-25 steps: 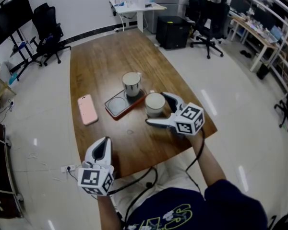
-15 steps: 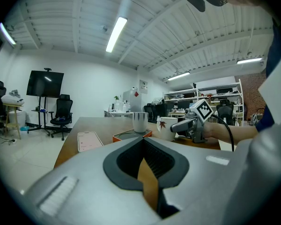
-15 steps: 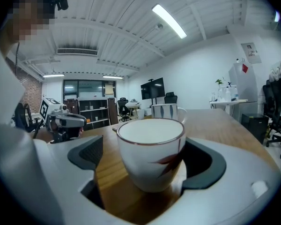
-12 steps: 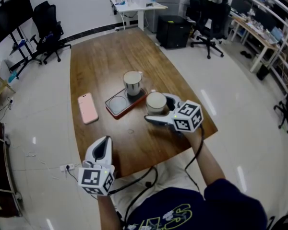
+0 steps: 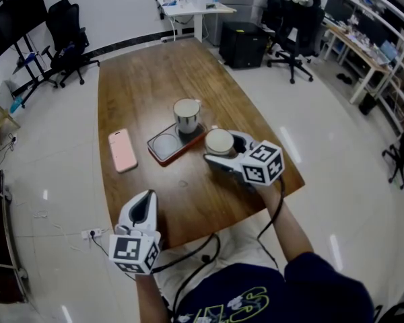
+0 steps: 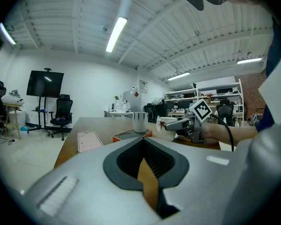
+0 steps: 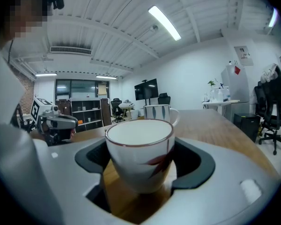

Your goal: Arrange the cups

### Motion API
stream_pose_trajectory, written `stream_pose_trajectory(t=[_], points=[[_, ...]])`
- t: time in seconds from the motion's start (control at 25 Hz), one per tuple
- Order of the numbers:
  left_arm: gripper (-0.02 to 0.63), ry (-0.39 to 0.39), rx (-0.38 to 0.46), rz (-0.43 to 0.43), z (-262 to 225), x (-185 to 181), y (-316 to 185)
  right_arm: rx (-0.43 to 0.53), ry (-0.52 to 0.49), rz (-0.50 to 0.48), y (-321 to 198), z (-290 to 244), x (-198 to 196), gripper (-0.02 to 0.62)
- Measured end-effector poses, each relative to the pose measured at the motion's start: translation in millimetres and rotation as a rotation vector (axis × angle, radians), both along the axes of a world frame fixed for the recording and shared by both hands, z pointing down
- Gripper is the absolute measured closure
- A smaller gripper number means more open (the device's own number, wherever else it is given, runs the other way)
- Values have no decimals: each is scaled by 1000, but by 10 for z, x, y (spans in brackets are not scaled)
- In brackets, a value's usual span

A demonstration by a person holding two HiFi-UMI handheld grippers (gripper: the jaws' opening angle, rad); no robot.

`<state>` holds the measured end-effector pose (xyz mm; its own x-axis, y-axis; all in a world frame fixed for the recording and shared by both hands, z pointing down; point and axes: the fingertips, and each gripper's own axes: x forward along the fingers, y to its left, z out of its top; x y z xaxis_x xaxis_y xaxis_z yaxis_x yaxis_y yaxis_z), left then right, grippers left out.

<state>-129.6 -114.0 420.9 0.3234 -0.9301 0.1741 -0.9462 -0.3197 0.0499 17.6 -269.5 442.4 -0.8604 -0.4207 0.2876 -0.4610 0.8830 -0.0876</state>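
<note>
A white cup with a red mark point(image 7: 139, 161) stands on the wooden table point(image 5: 145, 79), just right of an orange tray point(image 5: 163, 148). My right gripper point(image 5: 221, 148) straddles this white cup point(image 5: 219, 142); its jaws are closing, with the cup between the pads and thin gaps on both sides. A second, grey striped mug point(image 5: 186, 115) stands on the far end of the tray, and appears behind the white cup as the mug point(image 7: 158, 112). My left gripper point(image 5: 145, 206) hovers at the table's near edge, shut and empty, well short of the tray point(image 6: 131, 136).
A pink phone point(image 5: 122, 152) lies flat to the left of the tray. The tray's near half shows a bare round coaster. Office chairs, a desk and a black cabinet stand on the floor beyond the table's far end.
The right gripper's jaws have drawn in around the white cup, and the gripper has edged slightly toward the tray. The left gripper, the mug and the phone have not moved.
</note>
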Motion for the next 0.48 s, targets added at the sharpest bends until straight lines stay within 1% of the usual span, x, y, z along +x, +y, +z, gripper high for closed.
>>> stream_pose_trajectory(t=[0.28,0.48], points=[[603,2,-1,-1,-3,3,-1,1,-6,7,3,-21,5,209],[604,7,-1,-3,-12,4,5,41,-44,39,8,-105,48,209]])
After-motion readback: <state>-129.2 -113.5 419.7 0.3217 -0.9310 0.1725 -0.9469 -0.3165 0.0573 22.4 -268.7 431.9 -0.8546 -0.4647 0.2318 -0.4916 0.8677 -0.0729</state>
